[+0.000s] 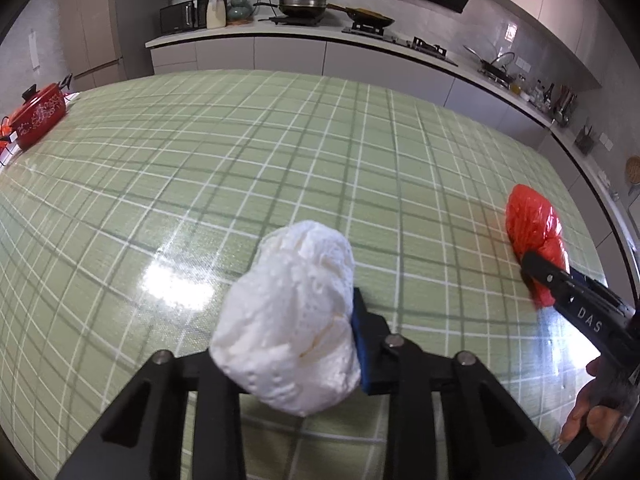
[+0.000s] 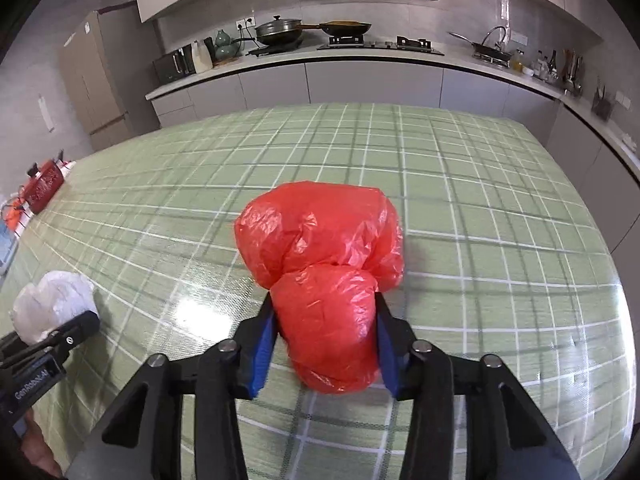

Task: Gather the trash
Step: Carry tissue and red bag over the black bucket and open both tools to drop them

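Left gripper (image 1: 286,344): its jaws are closing in tight on the white paper wad (image 1: 288,312), gripping it; only the blue pad (image 1: 366,344) of one finger is showing, since the wad is covering the other.
White paper wad: it is sitting between the left jaws and bulging out ahead of them and above them, its lower end resting on the green checked tablecloth (image 1: 240,152).
Right gripper (image 2: 326,340): both blue pads (image 2: 264,348) are pressing against the sides of the red plastic bag (image 2: 320,260), with the jaws standing partly apart around its bulk.
Red plastic bag: its near lobe is being squeezed between the right jaws, while the larger crumpled lobe is swelling out just beyond the fingertips, lying on the tablecloth.
Beside the jaws: in the left wrist view the right gripper and the bag are lying well off to the right; in the right wrist view the left gripper and the wad are sitting far to the left.
Person's hand (image 1: 588,408): it is holding the right gripper's handle.
Far left of the jaws: a red patterned pot (image 1: 38,118) is standing at the table's edge.
Beyond the jaws: a kitchen counter (image 2: 360,60) is running along the wall, carrying pans and a microwave.
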{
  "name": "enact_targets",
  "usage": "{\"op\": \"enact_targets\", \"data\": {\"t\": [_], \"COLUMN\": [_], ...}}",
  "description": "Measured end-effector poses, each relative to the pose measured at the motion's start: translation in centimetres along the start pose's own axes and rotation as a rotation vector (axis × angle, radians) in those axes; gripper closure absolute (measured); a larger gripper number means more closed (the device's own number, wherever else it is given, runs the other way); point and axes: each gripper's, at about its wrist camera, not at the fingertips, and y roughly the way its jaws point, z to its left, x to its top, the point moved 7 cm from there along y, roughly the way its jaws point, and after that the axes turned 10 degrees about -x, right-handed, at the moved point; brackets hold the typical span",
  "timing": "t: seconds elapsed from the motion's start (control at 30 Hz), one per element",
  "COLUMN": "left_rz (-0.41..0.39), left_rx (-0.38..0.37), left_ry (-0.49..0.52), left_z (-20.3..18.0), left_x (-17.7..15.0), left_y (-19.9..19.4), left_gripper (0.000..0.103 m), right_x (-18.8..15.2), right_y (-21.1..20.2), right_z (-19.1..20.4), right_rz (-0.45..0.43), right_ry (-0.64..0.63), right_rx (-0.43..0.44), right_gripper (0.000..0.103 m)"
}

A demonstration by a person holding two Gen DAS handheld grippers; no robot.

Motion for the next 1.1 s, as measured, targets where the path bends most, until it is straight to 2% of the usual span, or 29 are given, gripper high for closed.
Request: {"op": "enact_targets", "data": {"t": [0.3, 0.53, 0.83, 0.93, 1.1], "left_rz": [-0.045, -0.071, -0.074, -0.076, -0.034], "left_rx": [-0.022, -0.034, -0.102, -0.140, -0.209], "left_ry": [0.034, 0.060, 0.141, 0.190, 0.223], "left_z": [-4.0, -8.2, -14.2, -16.3, -19.6], "left_x": [-0.6, -2.7, -5.9, -7.6, -11.5], "left_y": [-2.7, -4.9, -7.6, -8.3, -9.0], "left_gripper": [0.071, 0.071, 0.071, 0.071, 0.071], "right_x": [-0.3, -2.4, -7.0, -9.4, -14.3], "right_y": [-4.2, -8.9, -15.0, -17.7, -20.8], "right_z": [-2.6, -6.6, -10.9, -13.6, -16.9], "right_rz": [-0.058, -0.092, -0.115, -0.133, -0.100], "right_ry": [0.050, 0.072, 0.109, 0.153, 0.209], "right_rx": [0.044, 0.058, 0.026, -0.018, -0.077], "right_gripper": [0.061, 0.061, 0.061, 0.061, 0.061]}}
